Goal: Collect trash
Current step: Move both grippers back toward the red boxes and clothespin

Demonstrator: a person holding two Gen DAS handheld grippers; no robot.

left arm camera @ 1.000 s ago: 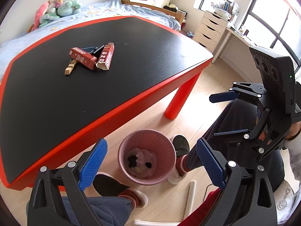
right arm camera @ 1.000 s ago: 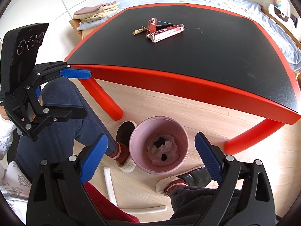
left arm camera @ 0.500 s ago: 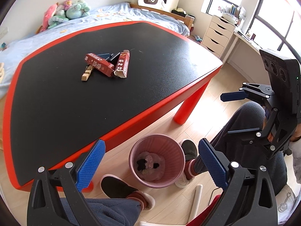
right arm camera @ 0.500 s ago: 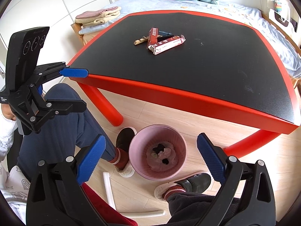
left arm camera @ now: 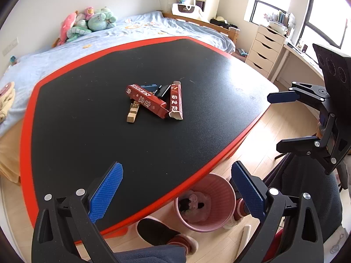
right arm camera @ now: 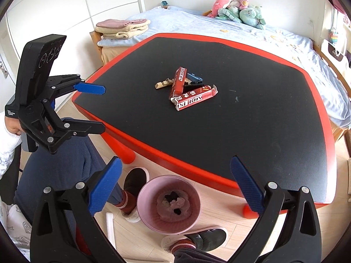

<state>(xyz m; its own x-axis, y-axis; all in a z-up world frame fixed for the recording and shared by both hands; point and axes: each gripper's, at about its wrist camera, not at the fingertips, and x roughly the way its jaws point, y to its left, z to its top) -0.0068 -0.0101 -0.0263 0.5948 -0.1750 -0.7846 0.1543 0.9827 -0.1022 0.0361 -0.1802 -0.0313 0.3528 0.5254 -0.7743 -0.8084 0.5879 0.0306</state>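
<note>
On the floor by the red-rimmed table's [left arm camera: 26, 118] near edge, we see a pink bin [right arm camera: 169, 203] holding crumpled scraps, with both the left gripper [left arm camera: 175, 188] and right gripper [right arm camera: 175, 184] spread apart, empty.

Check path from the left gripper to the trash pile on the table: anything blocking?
Nothing visible. The left gripper is open over the near table edge, and only bare black tabletop lies between it and the pile: two red boxes, a wooden clothespin and dark bits. The pink bin sits on the floor below the table edge.
</note>
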